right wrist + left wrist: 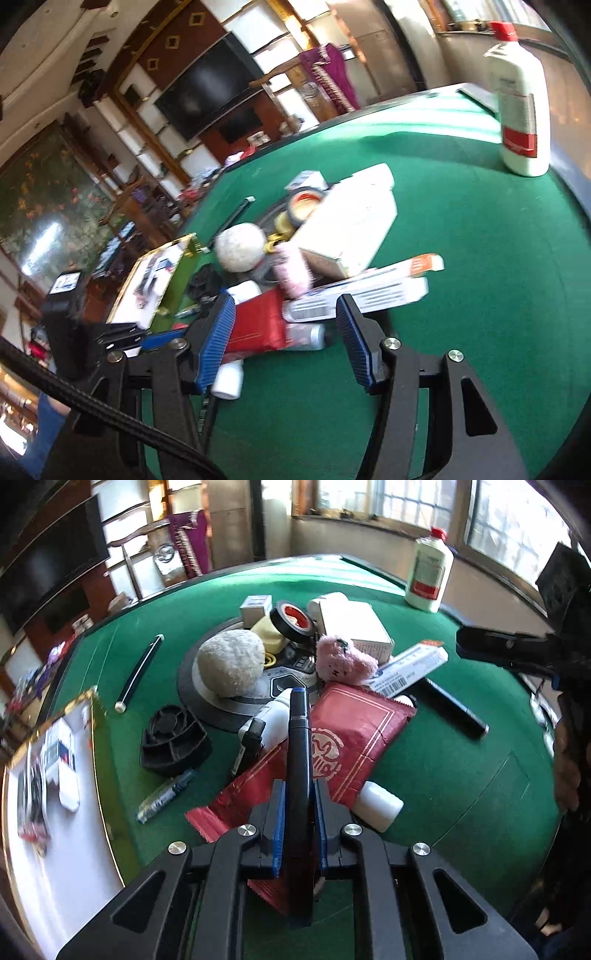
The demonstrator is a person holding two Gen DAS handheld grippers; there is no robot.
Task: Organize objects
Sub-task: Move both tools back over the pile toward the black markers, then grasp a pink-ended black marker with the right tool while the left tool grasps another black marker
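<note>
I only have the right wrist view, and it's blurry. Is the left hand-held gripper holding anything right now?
Observer: Yes. The left hand-held gripper is shut on a dark, blue-tipped marker pen, which points forward over the pile.
Operator: What's directly under that pen?
Observer: A red foil packet with a white emblem, lying on the green felt table.
Operator: I see a pink blur by the white carton. What is it?
Observer: A pink plush toy with a small stitched face, leaning against the white cardboard carton.
Operator: Anything my view misses on the right of the pile?
Observer: A second black pen lies flat on the felt beyond the long white toothpaste box.
</note>
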